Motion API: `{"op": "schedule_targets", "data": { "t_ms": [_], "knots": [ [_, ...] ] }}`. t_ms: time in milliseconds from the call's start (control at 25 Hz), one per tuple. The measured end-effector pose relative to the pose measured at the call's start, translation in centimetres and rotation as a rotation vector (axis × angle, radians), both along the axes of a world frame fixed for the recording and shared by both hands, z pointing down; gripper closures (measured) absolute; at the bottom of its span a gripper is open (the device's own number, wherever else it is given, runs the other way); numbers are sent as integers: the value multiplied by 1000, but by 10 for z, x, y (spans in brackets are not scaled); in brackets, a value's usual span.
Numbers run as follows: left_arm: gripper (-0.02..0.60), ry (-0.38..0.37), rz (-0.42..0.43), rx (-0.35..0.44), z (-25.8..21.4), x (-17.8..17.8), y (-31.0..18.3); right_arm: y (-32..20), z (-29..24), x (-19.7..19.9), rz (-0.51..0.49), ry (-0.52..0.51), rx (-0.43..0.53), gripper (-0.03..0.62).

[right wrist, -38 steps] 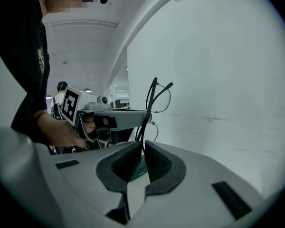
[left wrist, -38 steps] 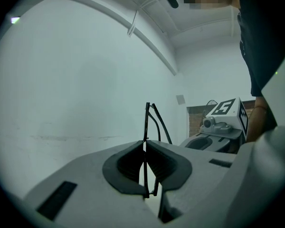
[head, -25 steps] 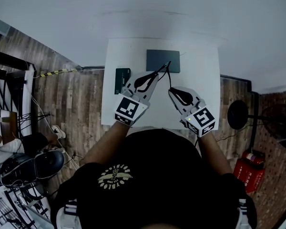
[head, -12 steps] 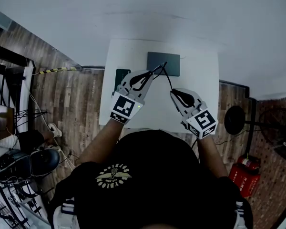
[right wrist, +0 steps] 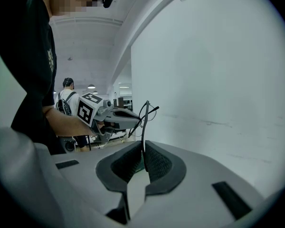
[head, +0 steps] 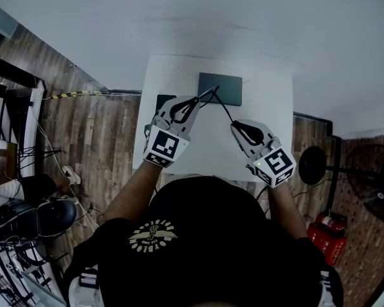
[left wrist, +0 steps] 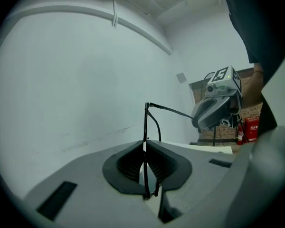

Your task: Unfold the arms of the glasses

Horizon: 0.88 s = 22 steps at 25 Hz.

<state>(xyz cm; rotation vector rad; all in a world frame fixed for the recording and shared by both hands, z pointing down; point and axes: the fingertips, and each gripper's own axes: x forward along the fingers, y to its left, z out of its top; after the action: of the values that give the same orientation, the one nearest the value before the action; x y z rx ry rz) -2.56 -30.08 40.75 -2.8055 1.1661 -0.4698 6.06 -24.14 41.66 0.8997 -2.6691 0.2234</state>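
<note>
Thin black glasses (head: 212, 96) are held in the air over the white table (head: 272, 98), between both grippers. My left gripper (head: 196, 102) is shut on the front frame (left wrist: 145, 127), which stands on edge between its pads. My right gripper (head: 234, 126) is shut on one arm (right wrist: 143, 148) of the glasses. That arm (left wrist: 173, 110) runs from the hinge across to the right gripper (left wrist: 199, 121) and stands swung out from the frame. In the right gripper view, the left gripper (right wrist: 126, 119) and the lens rim (right wrist: 146, 112) show just beyond my jaws.
A dark grey rectangular mat (head: 221, 86) lies at the far middle of the table. A small dark green object (head: 161, 100) sits at the table's left edge. Wood floor surrounds the table, with a fan (head: 370, 178) and a red extinguisher (head: 324, 230) at the right.
The left gripper has drifted a little left with the frame while the right keeps hold of the arm. The gap between the two grippers is slightly wider.
</note>
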Motion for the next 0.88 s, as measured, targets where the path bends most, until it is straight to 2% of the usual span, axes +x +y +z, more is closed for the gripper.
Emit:
{"op": "schedule_targets", "data": {
  "t_ms": [320,680,880],
  "knots": [
    [558,-72,25,30,7,-8,3,3,-9,0,-31,43,15,572],
    [558,-44,29,9,8,-8,3,-1,-21,7,-31,76,40,569],
    [558,-24,-17,-29,10,-18,-3,-6,-23,6,-6,27,21,561]
  ]
}}
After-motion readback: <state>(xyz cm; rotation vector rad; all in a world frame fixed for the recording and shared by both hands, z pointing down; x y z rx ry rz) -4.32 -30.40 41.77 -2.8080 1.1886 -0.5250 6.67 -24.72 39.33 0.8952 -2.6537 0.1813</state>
